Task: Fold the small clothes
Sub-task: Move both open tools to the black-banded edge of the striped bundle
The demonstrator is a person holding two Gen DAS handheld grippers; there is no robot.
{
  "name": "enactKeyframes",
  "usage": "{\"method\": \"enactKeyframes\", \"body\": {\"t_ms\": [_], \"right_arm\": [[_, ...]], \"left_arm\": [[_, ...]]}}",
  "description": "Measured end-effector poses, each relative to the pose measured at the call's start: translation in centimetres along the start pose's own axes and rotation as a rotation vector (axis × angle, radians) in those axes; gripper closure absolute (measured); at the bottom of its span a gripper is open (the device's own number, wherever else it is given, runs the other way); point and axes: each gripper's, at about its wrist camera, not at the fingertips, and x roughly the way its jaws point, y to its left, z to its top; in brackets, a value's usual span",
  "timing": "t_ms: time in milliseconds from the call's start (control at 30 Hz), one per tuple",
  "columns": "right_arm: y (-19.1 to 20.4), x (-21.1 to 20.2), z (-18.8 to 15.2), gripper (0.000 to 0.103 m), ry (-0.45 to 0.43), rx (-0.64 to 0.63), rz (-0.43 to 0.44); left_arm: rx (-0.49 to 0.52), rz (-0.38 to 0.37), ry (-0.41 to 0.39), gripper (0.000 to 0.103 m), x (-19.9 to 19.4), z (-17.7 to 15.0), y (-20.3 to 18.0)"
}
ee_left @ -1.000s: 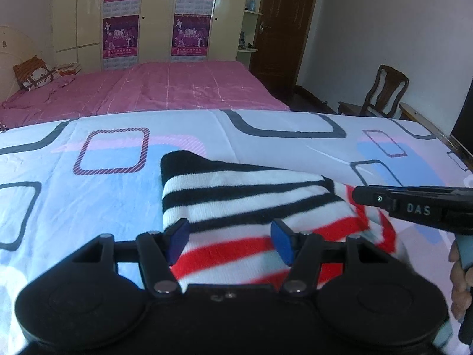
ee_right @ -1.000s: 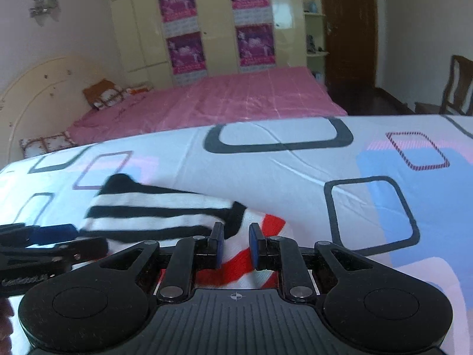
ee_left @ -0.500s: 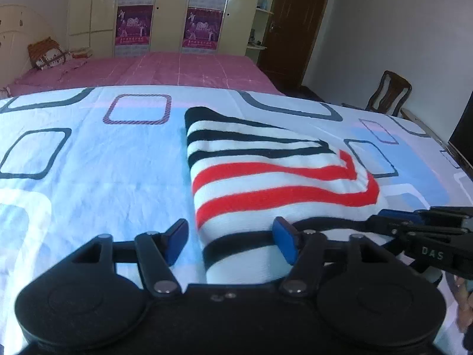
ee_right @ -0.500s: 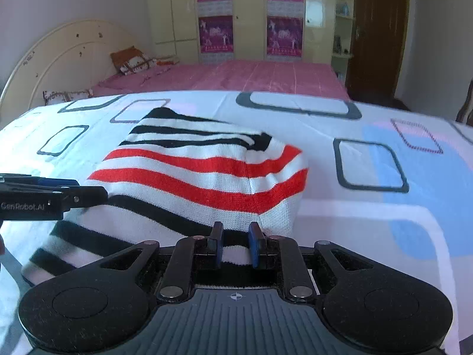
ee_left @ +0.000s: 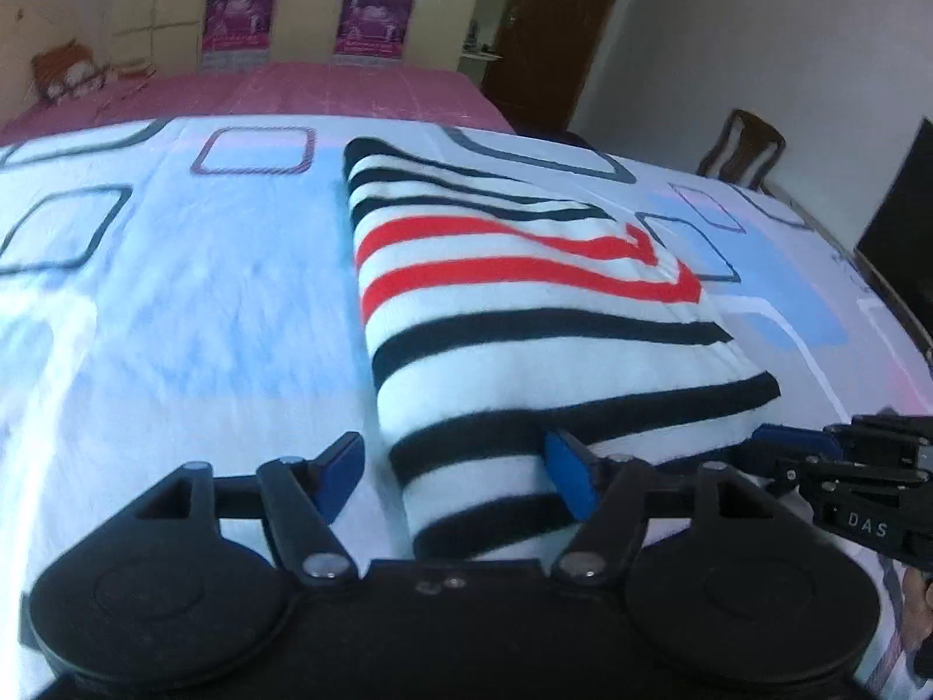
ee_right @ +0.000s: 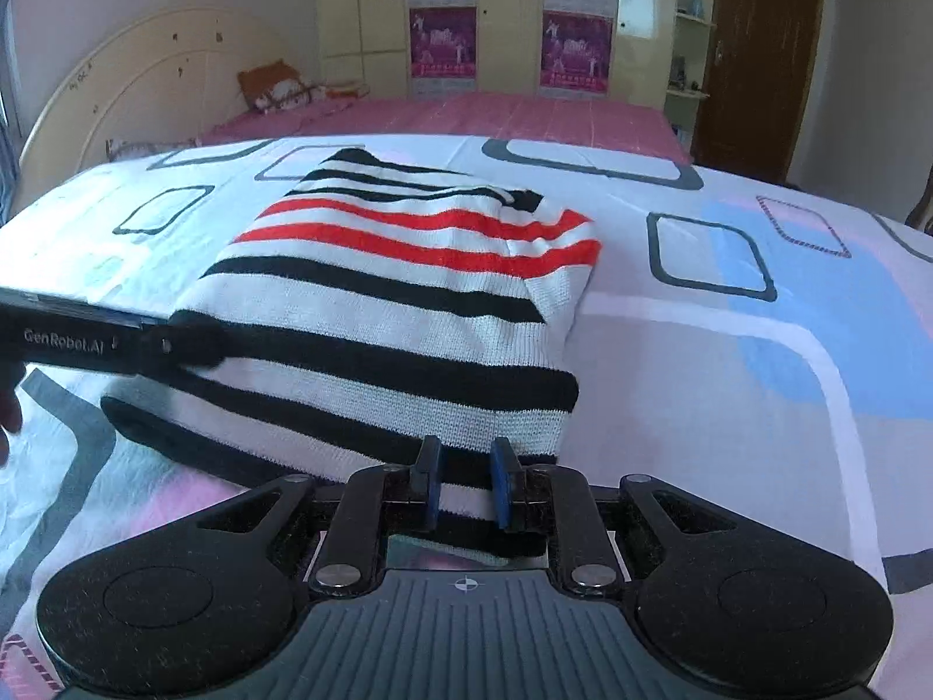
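A white knit garment (ee_left: 525,315) with black stripes and two red stripes lies on a white bedsheet (ee_left: 175,303) printed with pale blue and pink blocks and dark rounded-square outlines. Beyond the garment, a pink bedspread (ee_right: 495,116). Behind that, cream wardrobe doors (ee_right: 507,11) bearing purple posters (ee_right: 443,41).
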Motion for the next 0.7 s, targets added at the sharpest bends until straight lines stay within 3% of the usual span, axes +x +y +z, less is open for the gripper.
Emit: {"method": "enactKeyframes", "body": {"t_ms": [200, 300, 333, 400, 533, 700], "right_arm": [[-0.8, -1.5, 1.4, 0.085, -0.025, 0.048, 0.025], [-2.2, -1.5, 2.8, 0.083, -0.035, 0.108, 0.028], [-2.6, -1.2, 3.1, 0.078, -0.033, 0.122, 0.019], [-3.1, -0.9, 3.6, 0.017, -0.047, 0.136, -0.021], [-3.6, -0.1, 4.5, 0.015, -0.058, 0.131, -0.015], [-5.5, 2.3, 5.4, 0.015, -0.016, 0.229, 0.057]], "left_arm": [[-0.028, -0.024, 0.032, 0.034, -0.5, 1.4, 0.4], [-0.038, -0.033, 0.028, 0.028, -0.6, 2.2, 0.1], [-0.039, -0.030, 0.026, 0.026, -0.5, 2.5, -0.1], [-0.037, -0.025, 0.014, 0.023, -0.5, 3.0, -0.3], [-0.033, -0.016, 0.008, 0.016, 0.0, 4.1, -0.6], [-0.049, -0.010, 0.037, 0.013, 1.5, 5.2, -0.4]]}}
